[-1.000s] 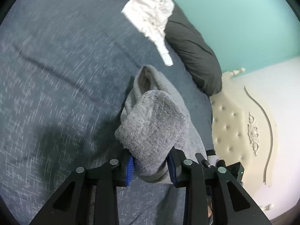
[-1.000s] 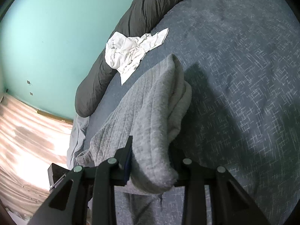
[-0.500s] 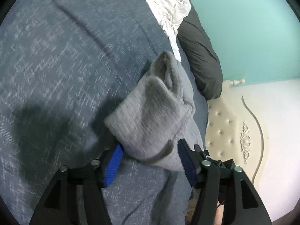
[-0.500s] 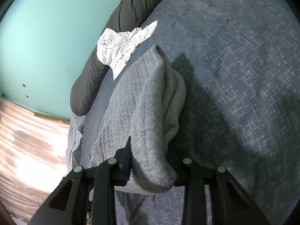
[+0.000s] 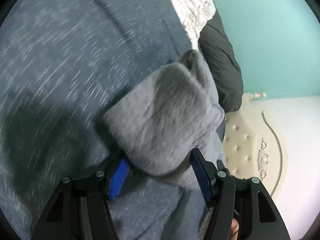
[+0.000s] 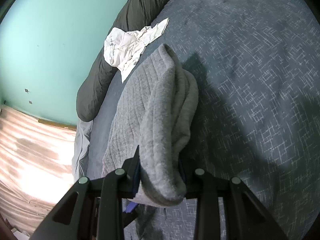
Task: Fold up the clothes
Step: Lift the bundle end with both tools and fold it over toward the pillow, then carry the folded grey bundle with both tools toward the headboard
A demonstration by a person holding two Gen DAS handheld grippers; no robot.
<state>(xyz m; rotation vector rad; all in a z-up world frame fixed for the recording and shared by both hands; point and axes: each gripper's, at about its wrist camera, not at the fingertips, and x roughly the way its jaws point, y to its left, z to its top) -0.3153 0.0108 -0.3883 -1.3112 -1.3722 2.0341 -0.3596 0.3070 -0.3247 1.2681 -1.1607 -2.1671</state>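
Thick grey knit garment, bunched in several layers, lifted over the blue patterned bed in the centre of both views. Left hand-held gripper at lower centre of its frame: blue pads spread wide, fabric bulging between them but seemingly no longer pinched. Right hand-held gripper at lower centre of its frame: clamped on a folded grey edge, cloth draping over and past the fingers.

Soft, limp, fairly bulky fabric; probably light but floppy, sagging wherever unsupported. Fuzzy surface likely grippy against the pads, little risk of slipping. Nothing fragile. Best taken at a hem or corner through all layers, so that the stack moves as one; a pinch on a single layer would likely let the rest slide out and undo the fold.

Wide open bedspread to the left of the left view and the right of the right view: plenty of flat room for laying down and smoothing. Crumpled white garment toward the top of both frames, against a dark pillow by the teal wall. Cream tufted headboard at the right edge of the left view; bed edge at lower left of the right view, best avoided.
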